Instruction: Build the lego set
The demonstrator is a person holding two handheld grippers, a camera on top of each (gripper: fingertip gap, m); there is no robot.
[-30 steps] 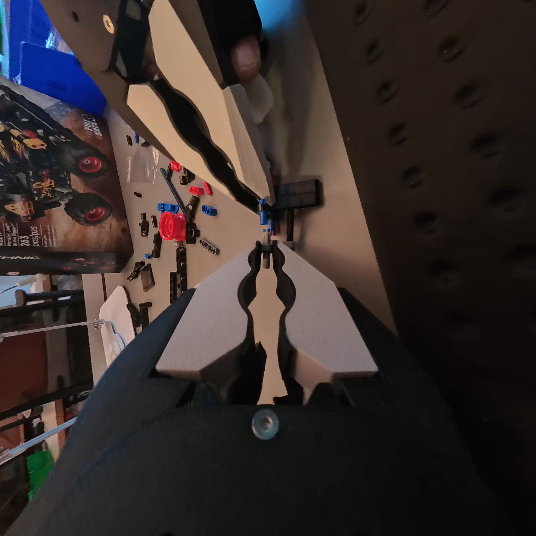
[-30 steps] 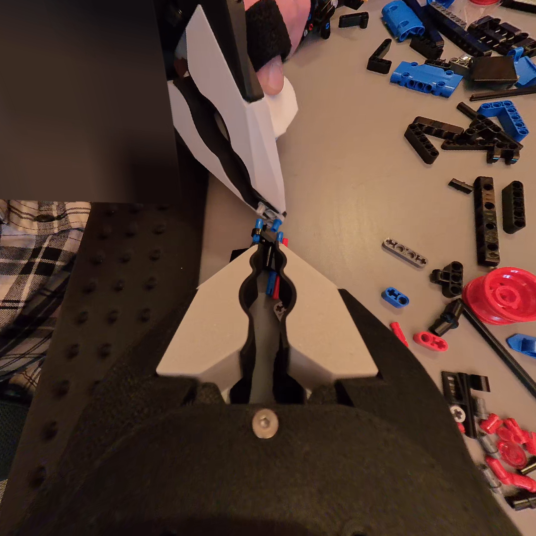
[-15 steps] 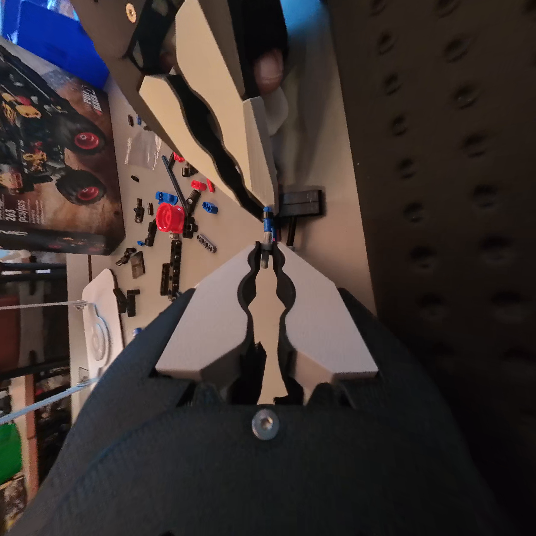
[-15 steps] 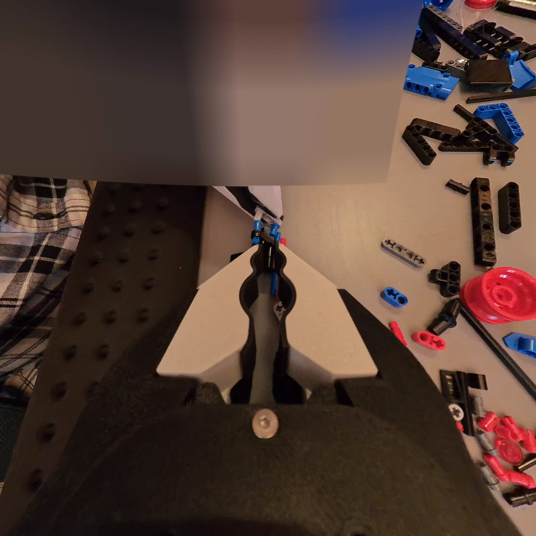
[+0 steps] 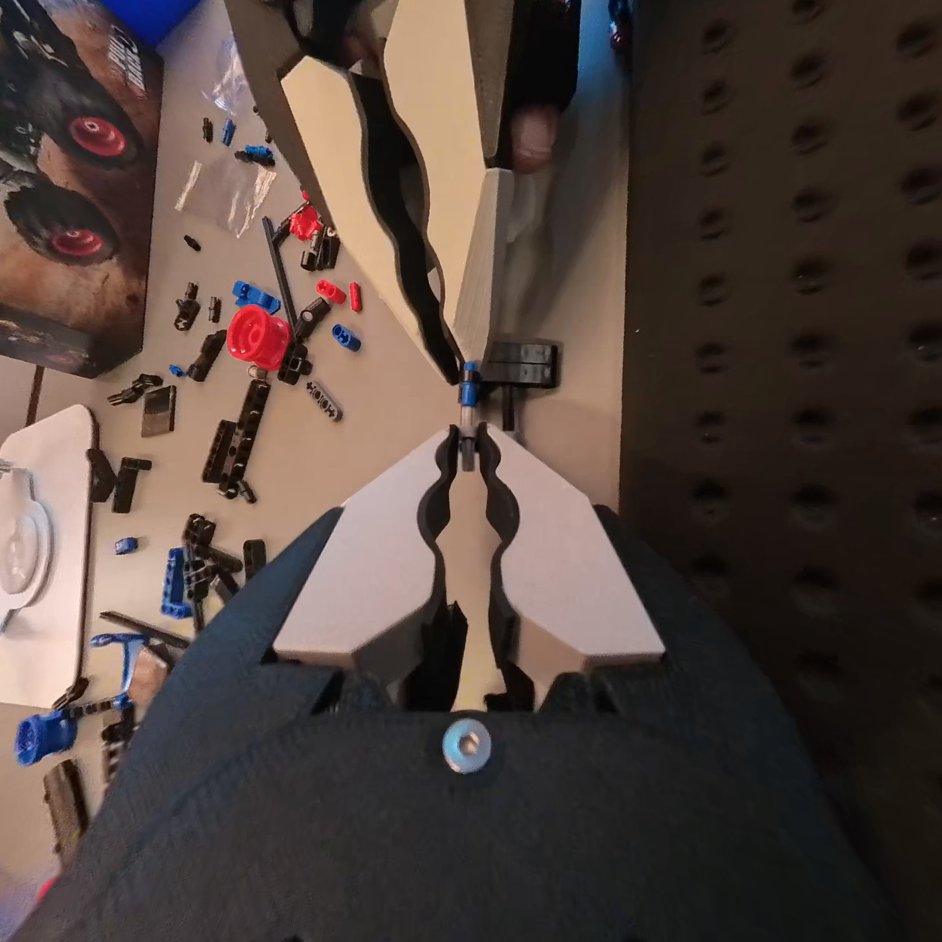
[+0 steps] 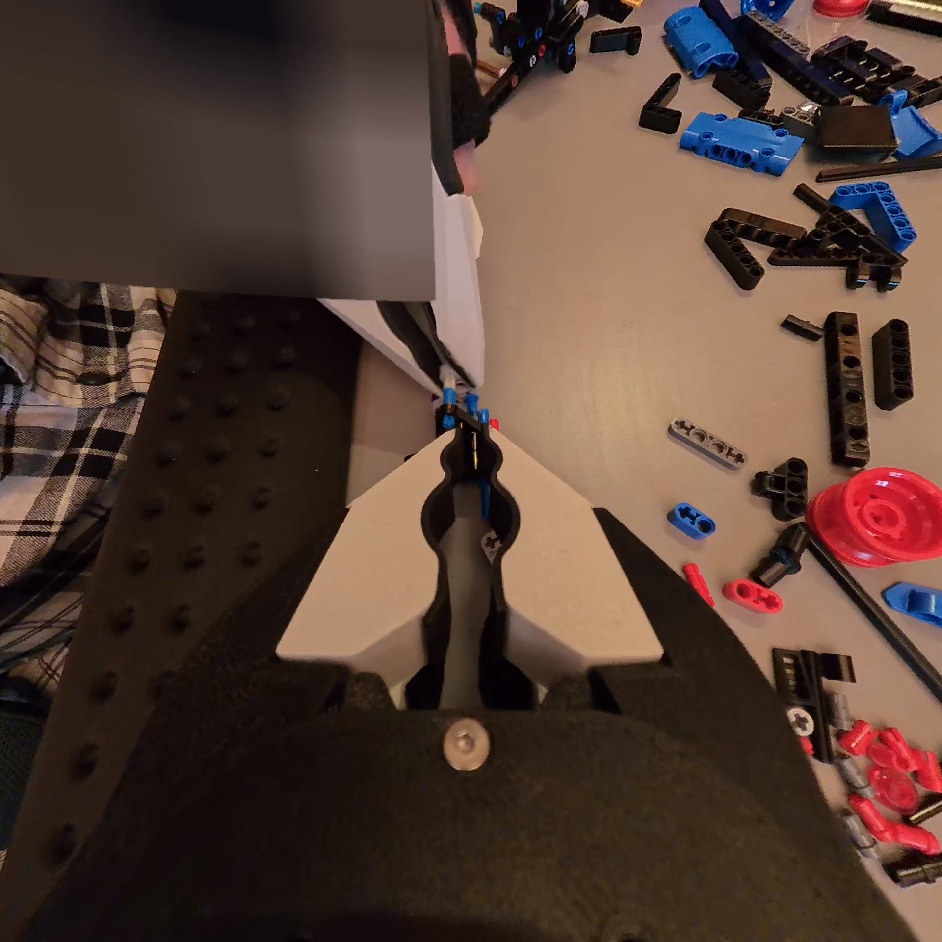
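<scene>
Now | step: pin insertion | left gripper [image 5: 467,442] pinches grey-and-blue plastic pin [image 5: 468,408] | right gripper [image 6: 471,442] clamps black pin-studded beam assembly [image 6: 466,415] | pin apparently meets assembly just beyond both tips | next: push straight along axis.

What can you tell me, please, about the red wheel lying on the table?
The red wheel is a glossy plastic hub with concentric rings, tilted on its side on the table. Neither gripper touches it. A long black rod runs right beside it, and small black connectors lie close by.
</scene>
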